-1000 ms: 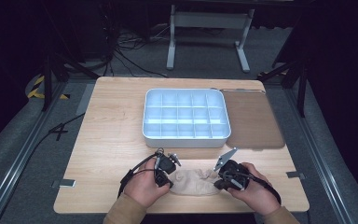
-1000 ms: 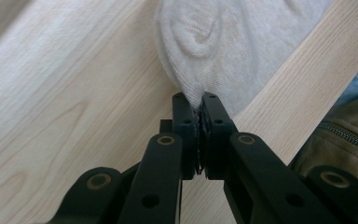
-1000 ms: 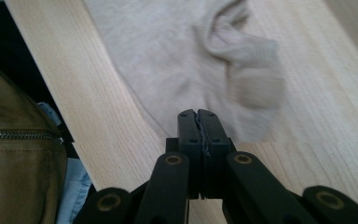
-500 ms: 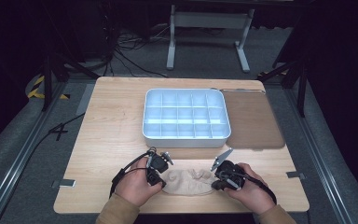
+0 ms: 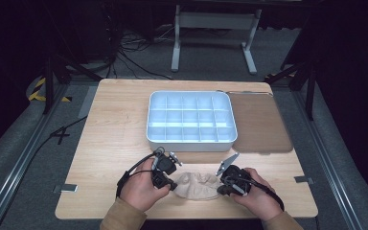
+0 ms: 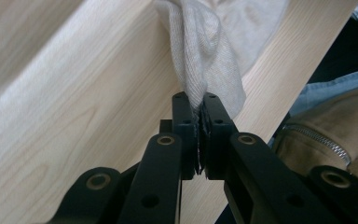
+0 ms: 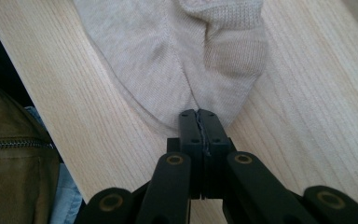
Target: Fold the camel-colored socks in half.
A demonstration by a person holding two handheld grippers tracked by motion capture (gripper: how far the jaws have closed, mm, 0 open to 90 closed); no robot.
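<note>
Beige knit sock (image 5: 197, 186) lies bunched, both the left gripper (image 5: 168, 183) and right gripper (image 5: 222, 189) clamped on it; white divided tray (image 5: 190, 139) empty.

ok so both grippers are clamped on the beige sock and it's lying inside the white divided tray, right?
Not quite. Both the left gripper and right gripper are clamped on the beige sock, but the high view shows it on the wooden table, in front of the white divided tray, not inside it.
</note>
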